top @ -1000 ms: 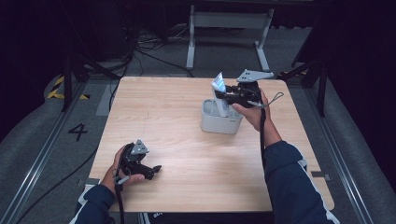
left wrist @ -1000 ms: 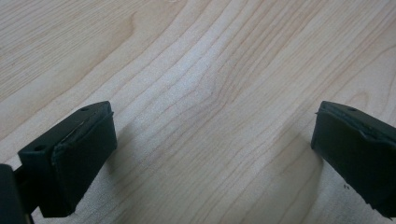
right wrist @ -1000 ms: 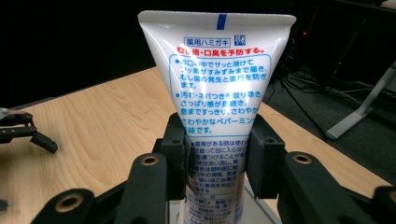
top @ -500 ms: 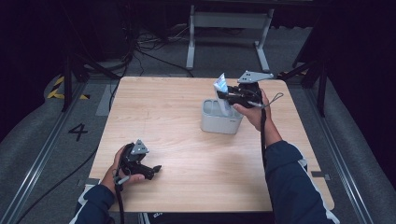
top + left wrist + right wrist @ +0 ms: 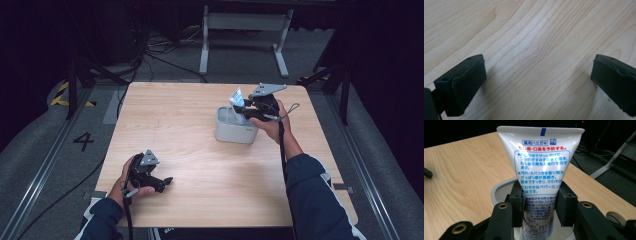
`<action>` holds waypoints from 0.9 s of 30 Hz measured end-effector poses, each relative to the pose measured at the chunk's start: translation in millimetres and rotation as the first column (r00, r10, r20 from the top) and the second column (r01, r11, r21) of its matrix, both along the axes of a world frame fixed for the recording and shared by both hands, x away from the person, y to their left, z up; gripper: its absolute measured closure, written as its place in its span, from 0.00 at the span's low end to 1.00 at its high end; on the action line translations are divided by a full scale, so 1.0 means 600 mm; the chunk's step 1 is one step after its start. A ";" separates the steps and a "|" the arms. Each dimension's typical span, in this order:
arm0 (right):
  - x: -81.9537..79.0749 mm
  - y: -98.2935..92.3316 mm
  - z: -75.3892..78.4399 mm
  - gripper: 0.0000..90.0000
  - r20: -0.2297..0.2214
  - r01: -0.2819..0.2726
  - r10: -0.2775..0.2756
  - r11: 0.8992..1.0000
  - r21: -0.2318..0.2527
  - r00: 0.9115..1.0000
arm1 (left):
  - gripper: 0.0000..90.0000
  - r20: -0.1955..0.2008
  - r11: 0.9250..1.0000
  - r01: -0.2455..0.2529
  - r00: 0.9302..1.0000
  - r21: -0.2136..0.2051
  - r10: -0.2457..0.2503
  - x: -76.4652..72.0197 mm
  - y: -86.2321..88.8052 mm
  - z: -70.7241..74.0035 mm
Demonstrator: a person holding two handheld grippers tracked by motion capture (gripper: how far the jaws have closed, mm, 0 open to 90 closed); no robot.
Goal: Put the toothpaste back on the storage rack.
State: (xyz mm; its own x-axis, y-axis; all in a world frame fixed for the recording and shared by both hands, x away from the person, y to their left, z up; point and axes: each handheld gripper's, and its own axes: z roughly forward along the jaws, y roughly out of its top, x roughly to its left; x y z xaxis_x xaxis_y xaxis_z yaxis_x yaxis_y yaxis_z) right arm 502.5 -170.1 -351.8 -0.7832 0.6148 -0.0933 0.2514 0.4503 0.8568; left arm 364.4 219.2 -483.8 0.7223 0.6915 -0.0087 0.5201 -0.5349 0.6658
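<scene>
The right gripper (image 5: 540, 202) clamps a white toothpaste tube (image 5: 541, 167), upright with its crimped end up, over a grey holder (image 5: 234, 125) on the table (image 5: 190, 145), apparently partly inside. The left gripper (image 5: 536, 82) hovers wide open above bare wood.

White toothpaste tube (image 5: 541, 170) with blue and red Japanese print and a small blue mark at the flat crimped end, standing upright with that end on top, clamped at mid-height between the two pads of the right tongs (image 5: 540, 206). Lower end down inside a pale grey round-cornered cup (image 5: 235, 126) directly below and just in front of those tongs, cup upright on the far right part of the table. Both well apart from the left tongs (image 5: 161, 184).
</scene>
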 end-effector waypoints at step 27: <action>-0.003 -0.014 -0.034 0.69 -0.051 0.007 -0.009 0.999 -0.041 0.999 | 0.01 0.000 1.000 0.002 1.000 0.002 -0.002 0.000 0.000 0.000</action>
State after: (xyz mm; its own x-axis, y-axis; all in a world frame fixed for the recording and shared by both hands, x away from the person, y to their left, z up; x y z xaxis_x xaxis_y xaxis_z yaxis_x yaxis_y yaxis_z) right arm 500.8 -178.5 -372.1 -0.7826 0.6176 -0.0782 0.2982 0.4821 0.8238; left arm 364.6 219.4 -483.7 0.7236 0.6902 -0.0070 0.5191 -0.5375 0.6645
